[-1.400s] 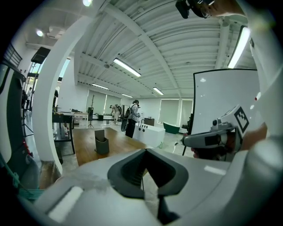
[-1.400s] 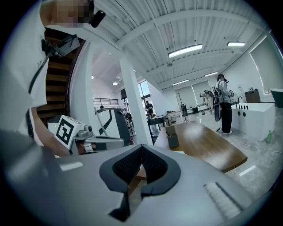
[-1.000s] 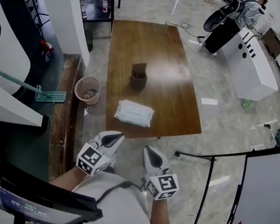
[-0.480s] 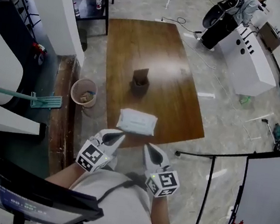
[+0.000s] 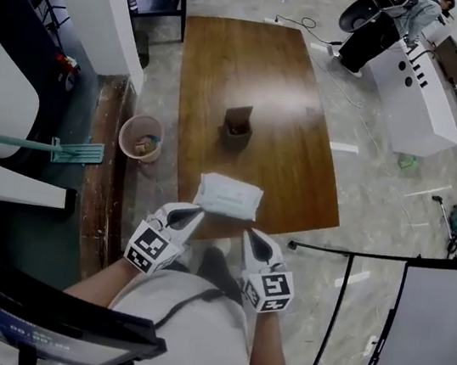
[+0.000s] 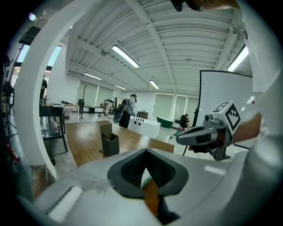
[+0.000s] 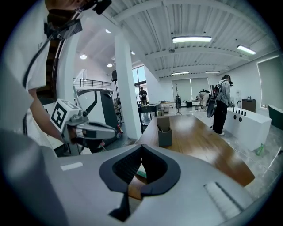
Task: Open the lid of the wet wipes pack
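Risk number one from here: the wet wipes pack [image 5: 228, 196] looks soft and light, and it lies right at the near edge of the wooden table [image 5: 230, 66]. A sideways poke could slide it around or off the edge instead of popping the lid. If nothing pins the pack down, pulling the flap probably lifts the whole thing. The lid itself is too small to make out.

The left gripper [image 5: 193, 210] and right gripper [image 5: 251, 238] both have their jaws pressed together with nothing in them. The pack sits at their 12 o'clock. The left tip is just beside its near corner, and contact can't be judged.

Containers: a dark holder [image 5: 237, 129] at the pack's 12 o'clock has a flat brown piece standing in it. A round bin [image 5: 141, 138] on the floor at the pack's 10 o'clock holds some scraps.
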Demonstrator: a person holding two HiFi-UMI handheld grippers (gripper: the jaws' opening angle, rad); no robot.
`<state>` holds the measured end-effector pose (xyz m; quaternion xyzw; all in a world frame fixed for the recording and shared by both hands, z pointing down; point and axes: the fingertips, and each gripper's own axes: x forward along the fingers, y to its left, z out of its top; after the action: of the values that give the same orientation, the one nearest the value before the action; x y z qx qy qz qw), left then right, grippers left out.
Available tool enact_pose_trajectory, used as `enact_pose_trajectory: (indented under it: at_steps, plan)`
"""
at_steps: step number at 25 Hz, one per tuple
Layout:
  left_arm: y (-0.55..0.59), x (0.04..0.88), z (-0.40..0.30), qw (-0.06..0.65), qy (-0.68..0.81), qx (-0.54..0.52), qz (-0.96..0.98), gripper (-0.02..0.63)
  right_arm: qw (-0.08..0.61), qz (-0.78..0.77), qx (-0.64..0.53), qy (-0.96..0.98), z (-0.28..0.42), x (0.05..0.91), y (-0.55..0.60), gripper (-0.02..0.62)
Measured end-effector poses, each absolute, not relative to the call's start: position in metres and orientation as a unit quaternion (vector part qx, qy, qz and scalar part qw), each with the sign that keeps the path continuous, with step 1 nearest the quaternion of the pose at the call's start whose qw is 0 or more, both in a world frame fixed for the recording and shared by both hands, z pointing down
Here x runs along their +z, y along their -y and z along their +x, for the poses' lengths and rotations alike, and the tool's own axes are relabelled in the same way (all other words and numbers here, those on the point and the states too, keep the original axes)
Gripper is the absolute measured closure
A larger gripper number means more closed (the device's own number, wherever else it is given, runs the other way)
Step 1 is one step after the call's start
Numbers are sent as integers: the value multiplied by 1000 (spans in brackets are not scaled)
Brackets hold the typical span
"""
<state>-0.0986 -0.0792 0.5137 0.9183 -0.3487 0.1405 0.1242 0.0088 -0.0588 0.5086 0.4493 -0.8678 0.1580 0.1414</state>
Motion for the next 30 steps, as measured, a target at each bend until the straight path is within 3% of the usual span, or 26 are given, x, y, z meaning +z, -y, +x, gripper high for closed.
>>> enact_pose_trajectory:
  at_steps: [10,18,24,30]
  plan:
    - [110,554,-60,94,332,225,911,592,223,406,163,871,16,582,100,586]
    - [125,613,-35,86,286,311,902,464,257,358,174,881,5,614,116,581]
    - [139,645,-27,34,234,382,893,357,265,348,195,878,8,630,121,561]
    - [144,656,-22,-1,208,410,888,334,269,338,201,879,6,636,124,561]
